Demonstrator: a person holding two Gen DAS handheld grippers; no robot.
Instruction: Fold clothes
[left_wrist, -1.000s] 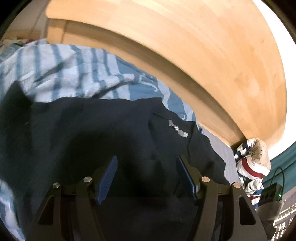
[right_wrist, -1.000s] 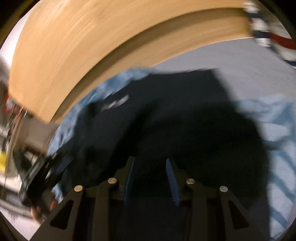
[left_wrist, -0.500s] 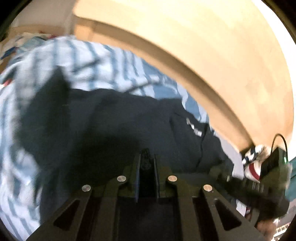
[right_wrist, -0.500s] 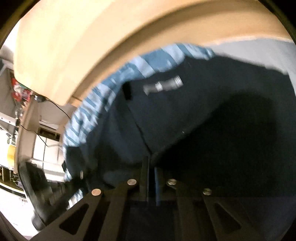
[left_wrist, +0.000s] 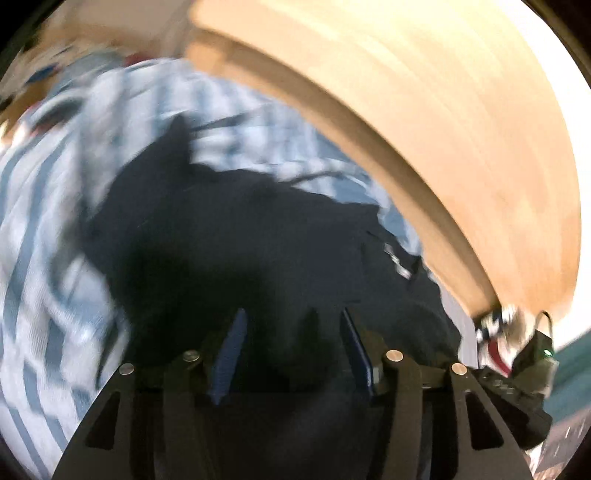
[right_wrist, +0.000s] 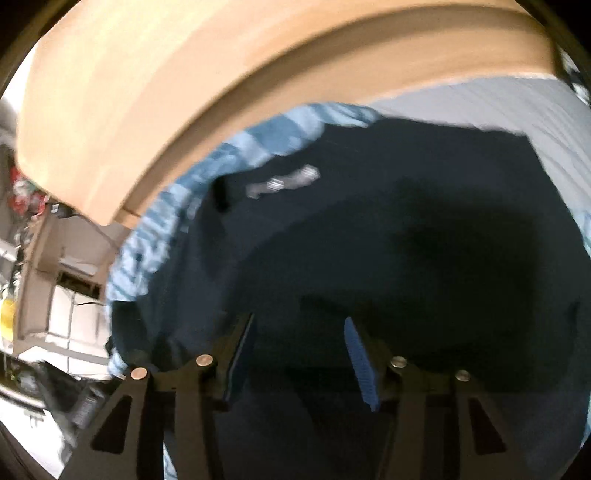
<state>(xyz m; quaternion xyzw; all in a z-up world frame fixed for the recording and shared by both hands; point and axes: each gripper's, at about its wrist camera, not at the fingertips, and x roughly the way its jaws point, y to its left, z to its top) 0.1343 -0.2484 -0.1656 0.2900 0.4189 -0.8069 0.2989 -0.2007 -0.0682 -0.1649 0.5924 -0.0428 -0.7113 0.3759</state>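
A dark navy garment (left_wrist: 266, 236) lies spread over a blue and white striped garment (left_wrist: 48, 229) on the bed. Its grey neck label (right_wrist: 284, 181) shows in the right wrist view, where the navy cloth (right_wrist: 424, 229) fills the middle. My left gripper (left_wrist: 293, 332) is open and empty just above the navy cloth. My right gripper (right_wrist: 299, 334) is also open and empty over the same cloth. Both views are blurred by motion.
A wooden headboard (left_wrist: 424, 110) curves along the far side and also shows in the right wrist view (right_wrist: 147, 92). A patterned item (left_wrist: 498, 332) and the other gripper's body (left_wrist: 517, 387) lie at the right. Grey sheet (right_wrist: 498, 103) and white furniture (right_wrist: 55, 295) flank the bed.
Both grippers were shut on the navy cloth half a second ago and have opened, letting it go. Both cameras have shifted, and more of the striped garment shows on the left.
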